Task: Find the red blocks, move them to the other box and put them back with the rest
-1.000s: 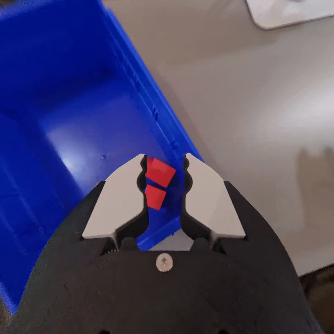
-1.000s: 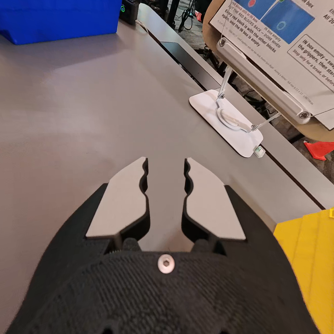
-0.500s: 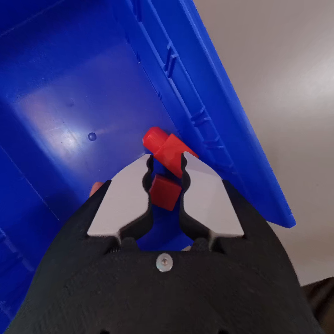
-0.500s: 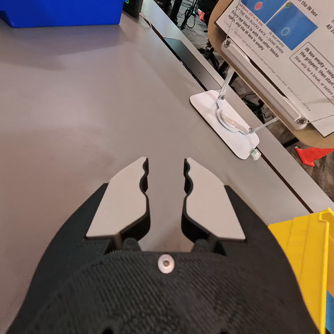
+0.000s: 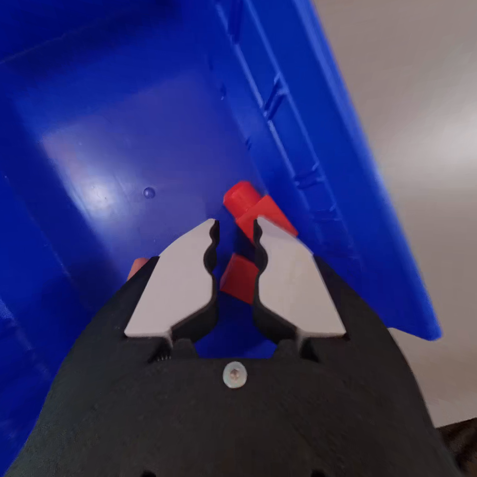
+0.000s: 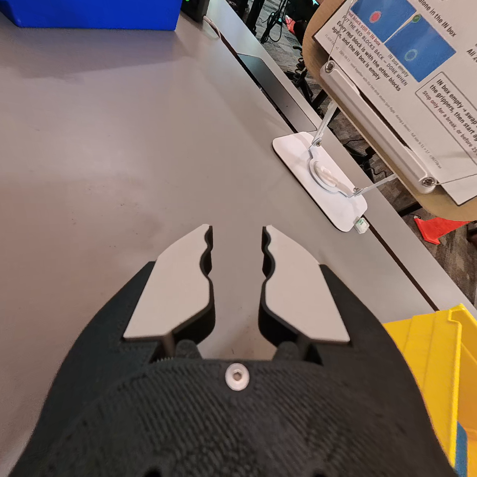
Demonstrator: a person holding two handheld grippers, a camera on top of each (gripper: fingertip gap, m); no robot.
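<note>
In the left wrist view my left gripper (image 5: 236, 222) is down inside the blue box (image 5: 322, 180), near its right wall. Its jaws are open but narrowed. A red cube (image 5: 238, 278) lies between them on the box floor, against the right finger, with a gap to the left finger. A red cylinder (image 5: 238, 197) and a red angular block (image 5: 268, 214) lie just past the fingertips against the wall. Another reddish piece (image 5: 138, 265) peeks out behind the left finger. My right gripper (image 6: 237, 227) is open and empty above the grey table (image 6: 129, 154).
A yellow box (image 6: 426, 361) stands at the right gripper's lower right, with something blue (image 6: 462, 451) inside. The blue box (image 6: 90, 13) is far back left. A white stand base (image 6: 320, 178) holds a printed sheet (image 6: 413, 77) near the table's right edge. One gripper's finger ends stand about 40 cm off the other's. The red cube (image 5: 238, 278) is closer to my left gripper, around 4 cm from its tips; the right tips are 40 cm off.
My left gripper has gone deeper into the blue box and its jaws have narrowed around the red cube. The right gripper has drifted a little, and more of the yellow box shows.
</note>
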